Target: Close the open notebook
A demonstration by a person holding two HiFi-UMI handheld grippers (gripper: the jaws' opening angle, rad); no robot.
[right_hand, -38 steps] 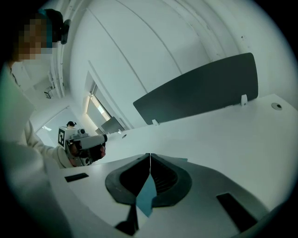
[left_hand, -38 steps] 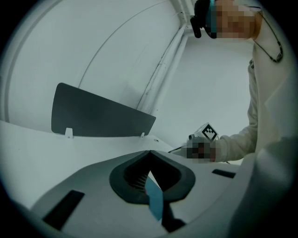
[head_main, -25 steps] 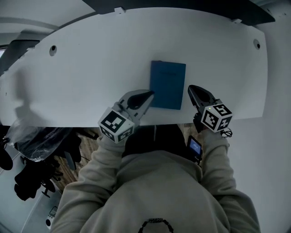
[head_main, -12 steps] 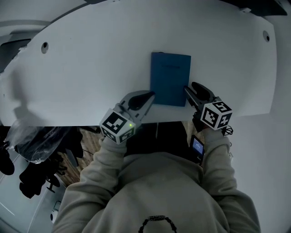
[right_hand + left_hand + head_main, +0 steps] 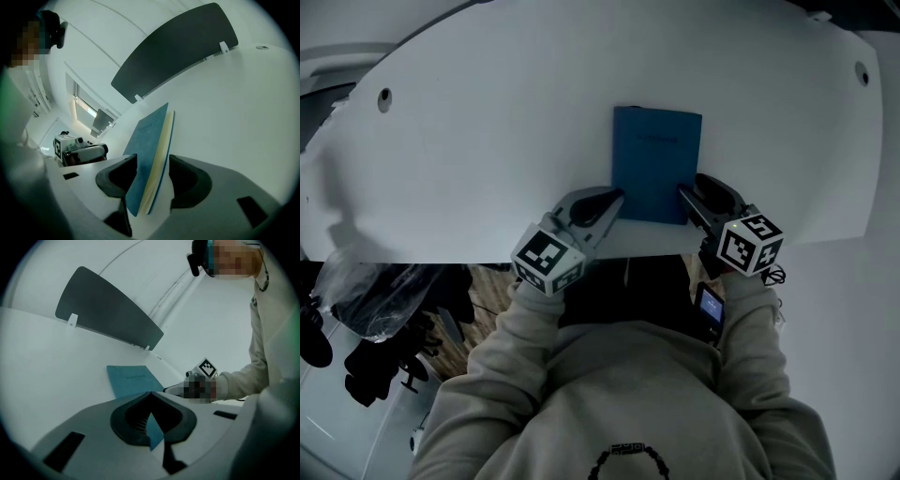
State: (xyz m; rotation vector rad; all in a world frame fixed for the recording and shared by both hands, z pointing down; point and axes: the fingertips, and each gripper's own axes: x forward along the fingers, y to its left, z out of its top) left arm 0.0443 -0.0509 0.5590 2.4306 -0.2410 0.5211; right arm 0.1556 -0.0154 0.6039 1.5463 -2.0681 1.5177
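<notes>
Closed blue notebook point(image 5: 656, 164), flat near the front edge of the white table point(image 5: 478, 141). My right tongs point(image 5: 693, 189) are opening, with the notebook's near right corner between the jaws. My left tongs point(image 5: 613, 198), tips together, sit at its near left corner. A dark panel point(image 5: 108, 310) lines the table's far edge.

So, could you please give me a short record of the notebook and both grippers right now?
notebook: blue, closed, flat on the white table
left gripper: jaws together, nose at the notebook's near left corner
right gripper: jaws opening, notebook's right edge between them, not clamped
task: looks done
</notes>
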